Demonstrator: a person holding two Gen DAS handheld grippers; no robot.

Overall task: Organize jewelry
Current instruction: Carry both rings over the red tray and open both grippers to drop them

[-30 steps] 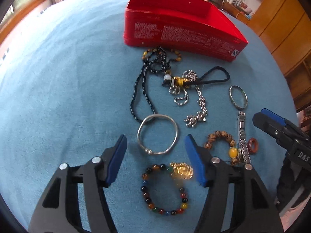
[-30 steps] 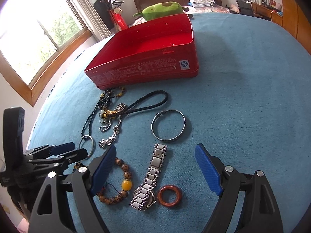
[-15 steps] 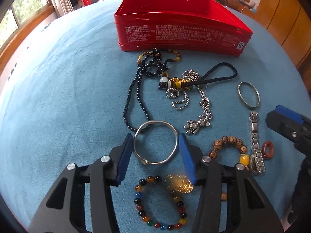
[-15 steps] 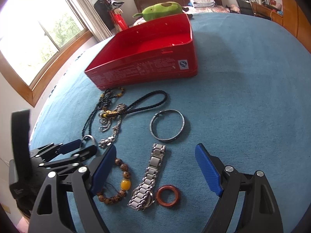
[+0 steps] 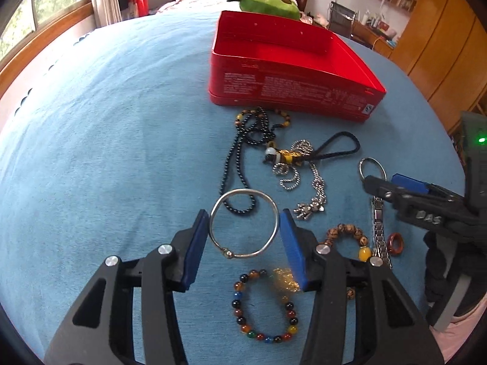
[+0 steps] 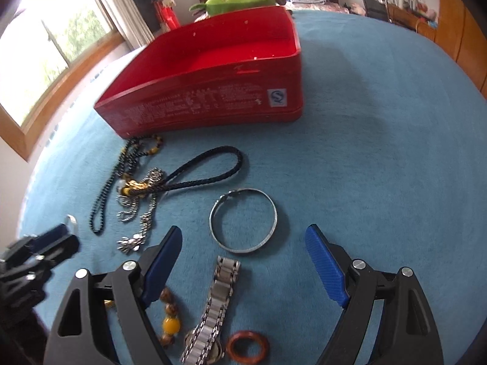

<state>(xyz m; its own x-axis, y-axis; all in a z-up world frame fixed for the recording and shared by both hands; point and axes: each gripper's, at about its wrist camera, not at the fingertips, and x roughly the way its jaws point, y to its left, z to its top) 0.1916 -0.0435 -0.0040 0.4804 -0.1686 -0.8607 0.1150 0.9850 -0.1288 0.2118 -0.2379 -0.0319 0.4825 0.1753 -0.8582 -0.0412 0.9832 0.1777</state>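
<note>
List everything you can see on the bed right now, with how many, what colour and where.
red tin box: one, red, open and empty, far side of the blue bedcover
green plush toy: one, behind the box
black bead necklace: one, in front of the box
silver chain with bear charm: one, beside a black braided cord
plain silver bangle: one, gripped between the left pads
flat silver bangle: one, ahead of the right gripper
silver watch: one, under the right gripper
red-brown ring: one, beside the watch
brown bead bracelet with yellow bead: one, left of the watch
multicolour bead bracelet: one, nearest
left gripper: shut on the bangle
right gripper: open
</note>
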